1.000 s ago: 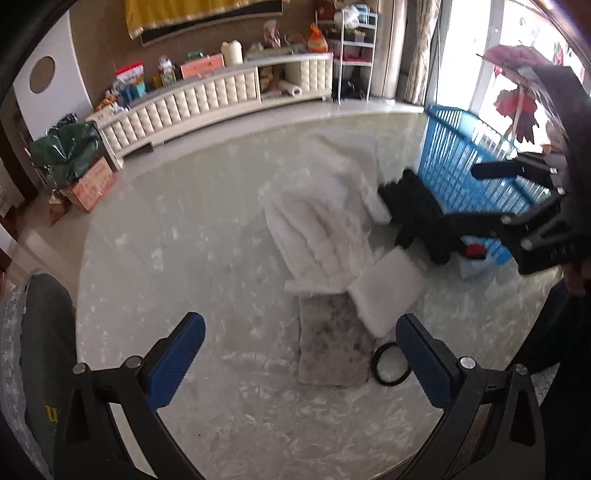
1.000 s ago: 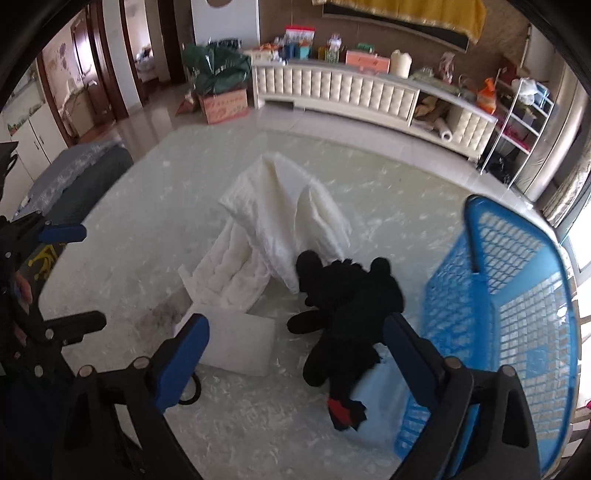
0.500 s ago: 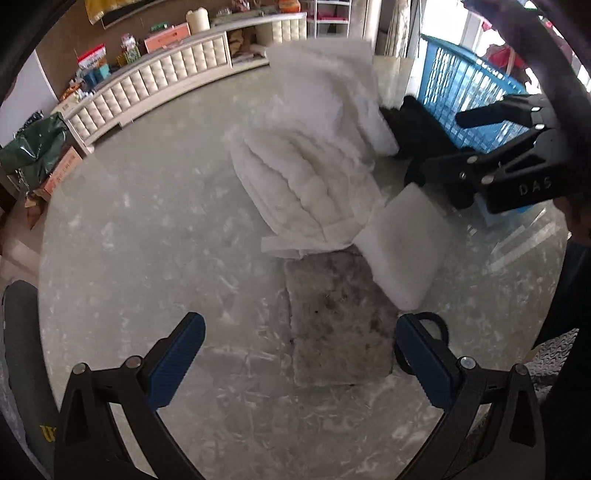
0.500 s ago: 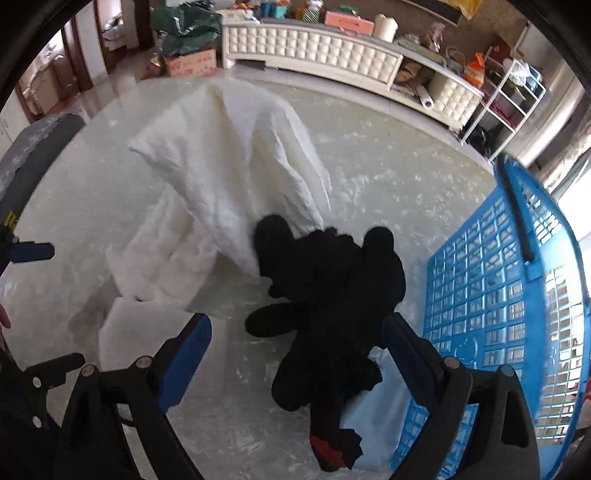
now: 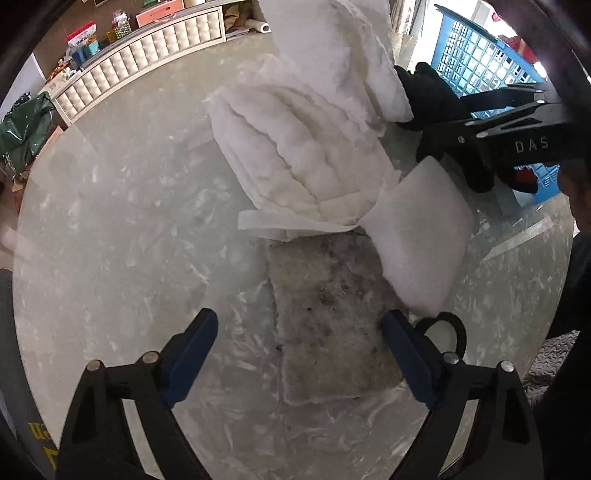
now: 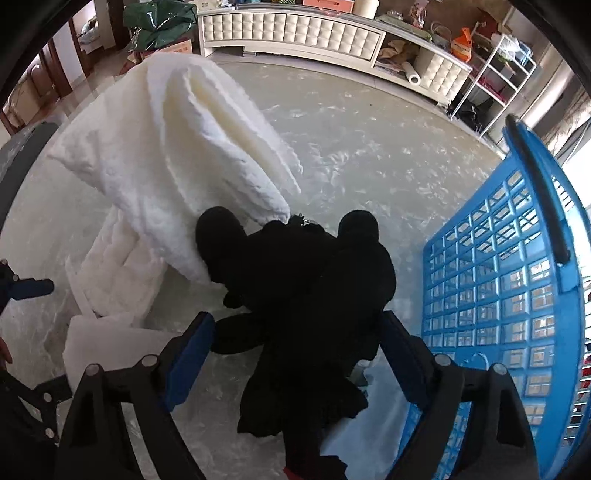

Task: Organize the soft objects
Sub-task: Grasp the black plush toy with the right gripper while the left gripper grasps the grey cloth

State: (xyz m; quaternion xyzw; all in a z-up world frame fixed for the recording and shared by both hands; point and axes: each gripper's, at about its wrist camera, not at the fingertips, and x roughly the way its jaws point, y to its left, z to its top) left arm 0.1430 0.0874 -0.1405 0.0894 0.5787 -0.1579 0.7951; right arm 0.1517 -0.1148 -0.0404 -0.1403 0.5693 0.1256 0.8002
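My left gripper points down over a grey speckled felt pad that lies flat between its blue fingers; the jaws are closing and the pads stand clear of it. A white foam block and a white quilted blanket lie just beyond. My right gripper hangs over a black plush toy, jaws closing, the toy's body between the fingers, which do not visibly press on it. The blanket leans against the toy's left side.
A blue plastic basket stands right of the plush toy. A black ring lies by the foam block. The round marble-patterned tabletop is bare at the left. A white tufted cabinet lines the far wall.
Both grippers have sunk toward the tabletop and tilted further down. The grey pad and the plush toy now sit between their fingers. Both jaws have narrowed a little.
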